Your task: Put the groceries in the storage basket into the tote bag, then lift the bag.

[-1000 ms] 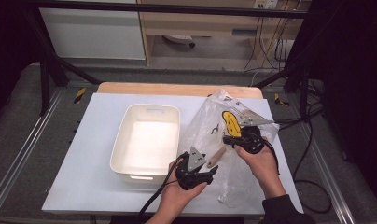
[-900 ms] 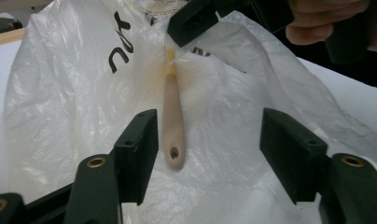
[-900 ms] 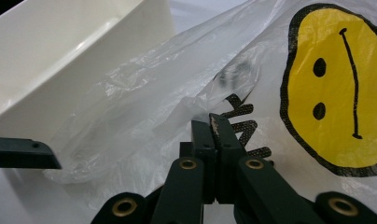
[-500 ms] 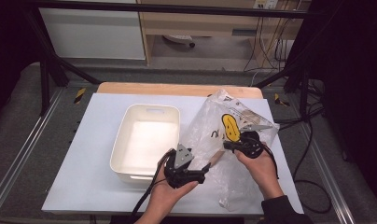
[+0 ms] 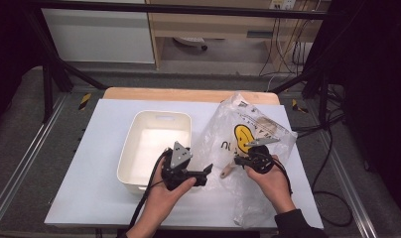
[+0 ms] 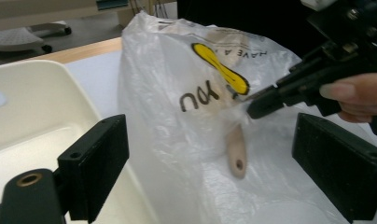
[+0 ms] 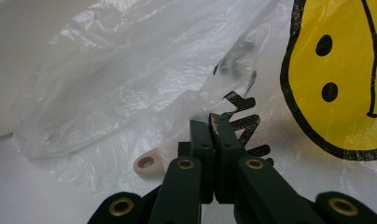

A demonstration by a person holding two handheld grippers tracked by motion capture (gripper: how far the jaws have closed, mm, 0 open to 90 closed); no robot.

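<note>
Plastic is what the right gripper (image 5: 238, 159) clamps: its jaws are pressed together on a fold of the clear plastic bag (image 5: 248, 129), near the black letters beside the yellow smiley print (image 5: 243, 138). In the right gripper view the film rises in a peak just above the closed tips. The left gripper (image 5: 208, 171) has just been opening its jaws; compared with a second ago it has let go of the bag and drawn back toward the white tub (image 5: 156, 148), and now its jaws stand wide apart with nothing pressed between them. In the left gripper view the bag only stands in front of them, not touched.

I judge this means the bag is now held up by one hand only, so the left hand is free to take a new hold or reach for the content.

Inside the bag lies a pale wooden handle (image 6: 236, 154) with a hole at its end, low down, close to the table (image 5: 89, 188). What tool it belongs to I cannot tell. The tub, just left of the bag, has nothing in it
</note>
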